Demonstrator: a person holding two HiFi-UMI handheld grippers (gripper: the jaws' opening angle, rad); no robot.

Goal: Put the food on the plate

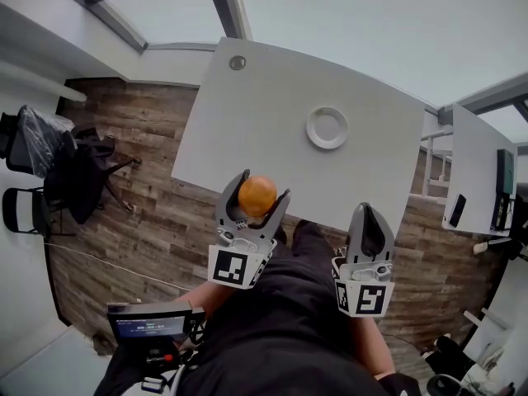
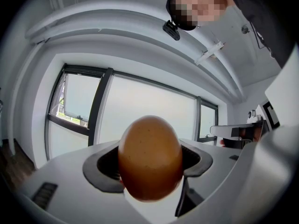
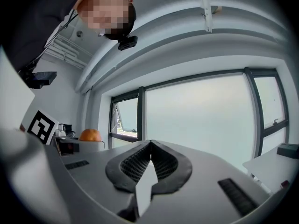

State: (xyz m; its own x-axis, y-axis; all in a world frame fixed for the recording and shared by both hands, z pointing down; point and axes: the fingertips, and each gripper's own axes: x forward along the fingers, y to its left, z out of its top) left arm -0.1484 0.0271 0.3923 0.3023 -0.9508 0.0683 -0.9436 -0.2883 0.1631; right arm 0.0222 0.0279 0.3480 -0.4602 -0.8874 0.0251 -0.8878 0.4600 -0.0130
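Food here is a smooth, brown, egg-shaped piece (image 1: 256, 195), and we see it clamped between the two jaws of the left gripper (image 1: 262, 186). In the left gripper view the egg (image 2: 150, 157) fills the gap between dark ribbed pads, its matte shell faintly speckled, narrow end up. From the head view it sits over the near edge of a plain white table (image 1: 272, 97). A small round white plate (image 1: 327, 128) with a raised rim lies bare on that table, farther off and to the right, well apart from the egg. The right gripper (image 1: 367, 209) is nearer us on the right; its jaws are pressed together with nothing between them, the ribbed black pads (image 3: 135, 164) meeting in a point. Wood-plank flooring (image 1: 140, 163) shows to the left.
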